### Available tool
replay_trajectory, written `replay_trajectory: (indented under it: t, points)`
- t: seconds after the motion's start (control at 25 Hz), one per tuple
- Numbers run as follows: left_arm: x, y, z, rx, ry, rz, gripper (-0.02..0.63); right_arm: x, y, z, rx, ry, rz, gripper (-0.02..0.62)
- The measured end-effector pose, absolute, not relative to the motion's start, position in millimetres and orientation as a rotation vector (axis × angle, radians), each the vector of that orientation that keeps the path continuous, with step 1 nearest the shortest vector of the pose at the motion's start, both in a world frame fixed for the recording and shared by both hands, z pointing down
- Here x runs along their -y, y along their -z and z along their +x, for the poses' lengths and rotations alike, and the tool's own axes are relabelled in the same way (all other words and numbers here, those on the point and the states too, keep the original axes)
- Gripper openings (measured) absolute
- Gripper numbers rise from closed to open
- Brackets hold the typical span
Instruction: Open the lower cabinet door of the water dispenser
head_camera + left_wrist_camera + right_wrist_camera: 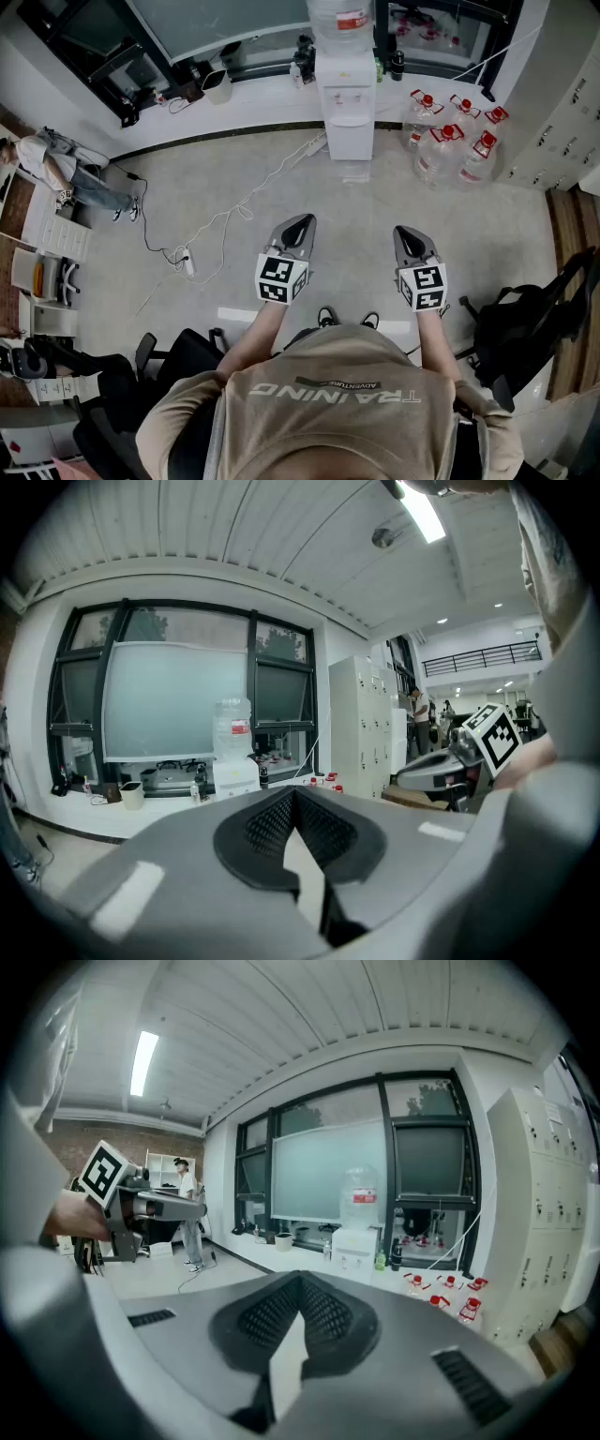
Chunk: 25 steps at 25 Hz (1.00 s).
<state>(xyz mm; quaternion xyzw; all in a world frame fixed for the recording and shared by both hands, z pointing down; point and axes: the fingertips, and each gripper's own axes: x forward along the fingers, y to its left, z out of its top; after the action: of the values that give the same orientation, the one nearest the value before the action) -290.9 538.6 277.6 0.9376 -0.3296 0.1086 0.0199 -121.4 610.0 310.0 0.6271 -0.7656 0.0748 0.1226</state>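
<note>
The white water dispenser [348,98] stands against the far wall under the window, a large bottle on top. Its lower cabinet door [349,141] is closed. It also shows small and far off as the dispenser [234,766] in the left gripper view and the dispenser [357,1239] in the right gripper view. My left gripper [302,225] and right gripper [410,236] are held side by side over the open floor, well short of the dispenser and pointing toward it. Both have jaws pressed together with nothing between them.
Several red-capped water jugs [452,142] stand on the floor right of the dispenser. A white cable and power strip [187,262] trail across the floor at left. A black backpack [517,323] lies at right, office chairs [164,361] near left, lockers [562,127] far right. A person [80,180] stands at left.
</note>
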Motion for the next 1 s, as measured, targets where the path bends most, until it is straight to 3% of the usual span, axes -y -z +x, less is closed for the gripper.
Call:
replay_trajectory:
  t: [1.0]
  points:
    - [-488,-309,-313,0.87,-0.342,2.882,-0.008,-584,-334,-144,2.074,-0.33,1.952,0.009]
